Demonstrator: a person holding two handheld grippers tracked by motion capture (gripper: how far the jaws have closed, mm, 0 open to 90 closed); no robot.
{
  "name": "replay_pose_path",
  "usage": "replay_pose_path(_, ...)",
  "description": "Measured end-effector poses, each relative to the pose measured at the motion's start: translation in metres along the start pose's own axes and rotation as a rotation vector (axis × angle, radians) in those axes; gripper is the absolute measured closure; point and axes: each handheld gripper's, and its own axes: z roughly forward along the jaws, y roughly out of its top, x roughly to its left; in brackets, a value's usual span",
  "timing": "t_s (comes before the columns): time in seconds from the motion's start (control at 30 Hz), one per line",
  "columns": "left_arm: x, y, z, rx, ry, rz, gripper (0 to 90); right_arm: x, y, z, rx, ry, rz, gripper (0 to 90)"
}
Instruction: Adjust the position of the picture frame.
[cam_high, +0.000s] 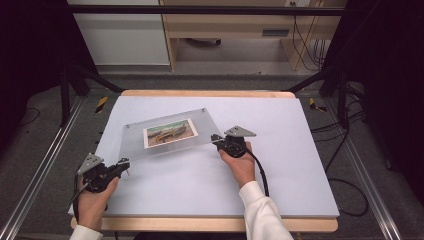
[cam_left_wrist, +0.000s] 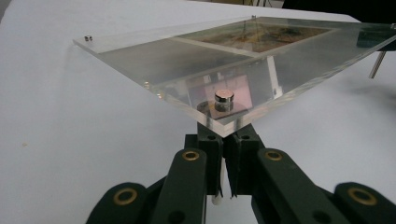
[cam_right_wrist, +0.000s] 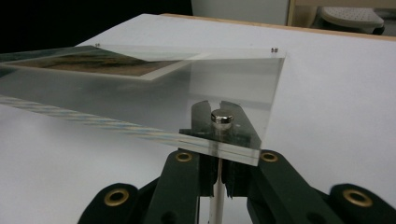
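Between both grippers | acrylic photo frame (cam_high: 167, 132) | corners clamped, raised

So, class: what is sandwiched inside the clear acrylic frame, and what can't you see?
Inside the acrylic frame lies a landscape photo with a white border. The photo's back is hidden, being face up.

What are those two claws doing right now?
Left gripper: closed on a leg under the frame.
Right gripper: closed on another leg of it.
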Motion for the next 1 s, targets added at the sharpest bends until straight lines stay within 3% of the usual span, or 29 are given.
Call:
replay_pose_path(0.4, 0.0009, -0.0015, 0.0103, 0.008, 0.01, 0.01, 80.5, -0.0004, -0.0016, 0.0006, 0.029, 0.01, 0.016, 84.8)
replay_pose_path(0.7, 0.0015, -0.0008, 0.0104, 0.01, 0.005, -0.001, 84.0, -0.0002, -0.0019, 0.001, 0.031, 0.015, 0.019, 84.3)
replay_pose_path(0.8, 0.0012, -0.0006, 0.01, 0.012, 0.009, 0.004, 84.1, 0.0001, -0.0017, 0.0021, 0.027, 0.006, 0.028, 81.4)
replay_pose_path(1.0, -0.0023, 0.0032, 0.0057, -0.01, 0.026, 0.032, 84.1, 0.0022, 0.0001, 0.0003, 0.01, -0.001, 0.012, 84.9)
